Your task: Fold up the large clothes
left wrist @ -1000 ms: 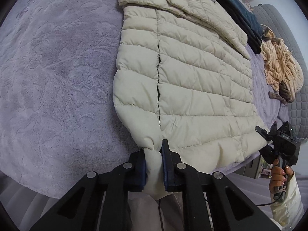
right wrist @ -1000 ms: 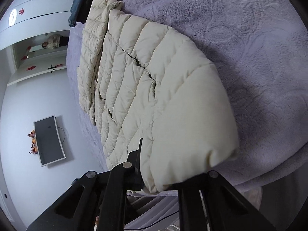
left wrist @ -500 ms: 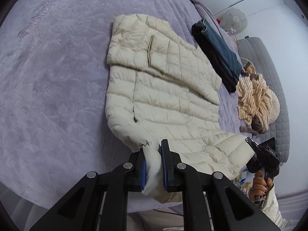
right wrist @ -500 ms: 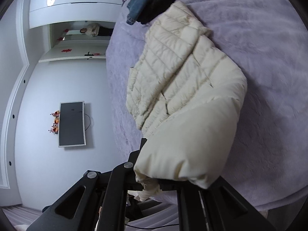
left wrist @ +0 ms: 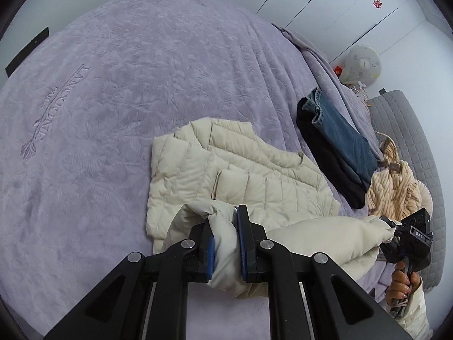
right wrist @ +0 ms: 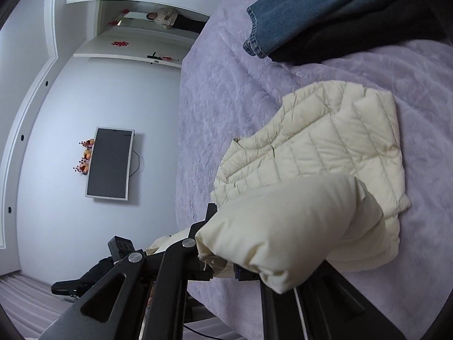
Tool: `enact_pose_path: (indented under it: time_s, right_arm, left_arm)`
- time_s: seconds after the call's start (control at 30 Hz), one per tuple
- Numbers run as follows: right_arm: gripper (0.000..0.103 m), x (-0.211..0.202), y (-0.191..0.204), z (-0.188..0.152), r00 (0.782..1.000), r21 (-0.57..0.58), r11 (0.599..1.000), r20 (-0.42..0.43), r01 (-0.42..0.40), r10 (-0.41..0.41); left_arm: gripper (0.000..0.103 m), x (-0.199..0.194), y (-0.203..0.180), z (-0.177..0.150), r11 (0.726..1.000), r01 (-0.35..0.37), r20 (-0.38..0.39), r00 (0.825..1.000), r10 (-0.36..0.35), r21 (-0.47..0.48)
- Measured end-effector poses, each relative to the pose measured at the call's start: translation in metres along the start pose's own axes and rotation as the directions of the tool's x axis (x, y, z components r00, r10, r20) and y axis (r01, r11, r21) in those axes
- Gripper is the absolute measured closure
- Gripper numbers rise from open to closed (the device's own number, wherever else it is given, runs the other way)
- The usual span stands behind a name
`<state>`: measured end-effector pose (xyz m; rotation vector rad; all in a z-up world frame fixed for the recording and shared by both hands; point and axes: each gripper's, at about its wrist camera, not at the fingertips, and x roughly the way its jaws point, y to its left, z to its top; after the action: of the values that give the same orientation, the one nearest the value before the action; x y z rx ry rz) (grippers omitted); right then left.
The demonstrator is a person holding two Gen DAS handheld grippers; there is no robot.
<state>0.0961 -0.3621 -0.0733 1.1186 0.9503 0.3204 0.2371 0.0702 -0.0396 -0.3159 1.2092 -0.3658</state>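
A cream quilted puffer jacket (left wrist: 237,175) lies on the lilac bed cover (left wrist: 113,99), sleeves folded in. My left gripper (left wrist: 225,243) is shut on one corner of its hem. My right gripper (left wrist: 396,231) shows at the right of the left wrist view, shut on the other hem corner. Both hold the hem raised above the jacket's lower half, so the jacket (right wrist: 325,153) bends over itself. In the right wrist view the puffed hem (right wrist: 283,226) hides my right gripper's fingertips.
Folded blue jeans (left wrist: 337,130) on a dark garment lie right of the jacket, also in the right wrist view (right wrist: 311,8). A striped beige garment (left wrist: 393,187) is heaped by a grey padded headboard (left wrist: 410,130). A wall television (right wrist: 109,163) hangs beyond the bed edge.
Both grippers have lifted the hem off the bed and carried it toward the collar. The jacket's lower half now arches over its upper part.
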Motion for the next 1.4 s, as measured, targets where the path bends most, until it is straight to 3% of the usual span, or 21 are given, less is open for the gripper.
enact_pose_path:
  time_s: [0.2,0.47,0.57,0.7,1.0,1.07,1.1,1.13,1.2,1.4]
  right_arm:
    - [0.093,0.037,-0.019,0.045,0.998,0.046,0.997,0.009,0.060,-0.061]
    - [0.093,0.078,-0.057,0.075,0.988,0.138,0.979,0.022,0.148,-0.152]
    - [0.093,0.089,-0.068,0.084,0.983,0.156,0.972,0.010,0.178,-0.182]
    - [0.093,0.098,-0.075,0.091,0.979,0.164,0.966,0.001,0.201,-0.204]
    - [0.090,0.109,-0.065,0.098,0.967,0.116,0.960,-0.013,0.253,-0.254]
    - [0.090,0.108,-0.067,0.099,0.966,0.136,0.957,-0.007,0.258,-0.259]
    - [0.090,0.108,-0.070,0.099,0.963,0.148,0.952,-0.004,0.266,-0.269]
    - [0.090,0.107,-0.071,0.099,0.961,0.161,0.948,-0.001,0.274,-0.277]
    - [0.090,0.107,-0.076,0.100,0.958,0.185,0.942,0.000,0.281,-0.286]
    - [0.088,0.106,-0.066,0.100,0.955,0.156,0.944,0.010,0.292,-0.297]
  left_arm:
    - [0.088,0.053,0.007,0.040,0.998,-0.054,-0.048,0.997,0.056,0.026]
    - [0.088,0.122,0.011,0.069,0.987,-0.130,-0.145,0.979,0.143,0.098]
    - [0.088,0.138,0.018,0.074,0.991,-0.114,-0.193,0.973,0.125,0.067]
    - [0.088,0.140,0.023,0.078,0.994,-0.093,-0.209,0.973,0.102,0.052]
    - [0.087,0.113,0.010,0.075,0.980,-0.141,-0.189,0.968,0.167,0.142]
    - [0.072,0.106,0.007,0.074,0.974,-0.155,-0.169,0.969,0.183,0.164]
    - [0.052,0.103,0.005,0.074,0.970,-0.169,-0.152,0.969,0.197,0.177]
    - [0.021,0.099,0.004,0.073,0.963,-0.192,-0.126,0.968,0.217,0.188]
    - [0.001,0.088,0.002,0.073,0.950,-0.234,-0.059,0.966,0.250,0.205]
    - [0.001,0.075,-0.006,0.067,0.912,-0.324,0.033,0.945,0.327,0.251]
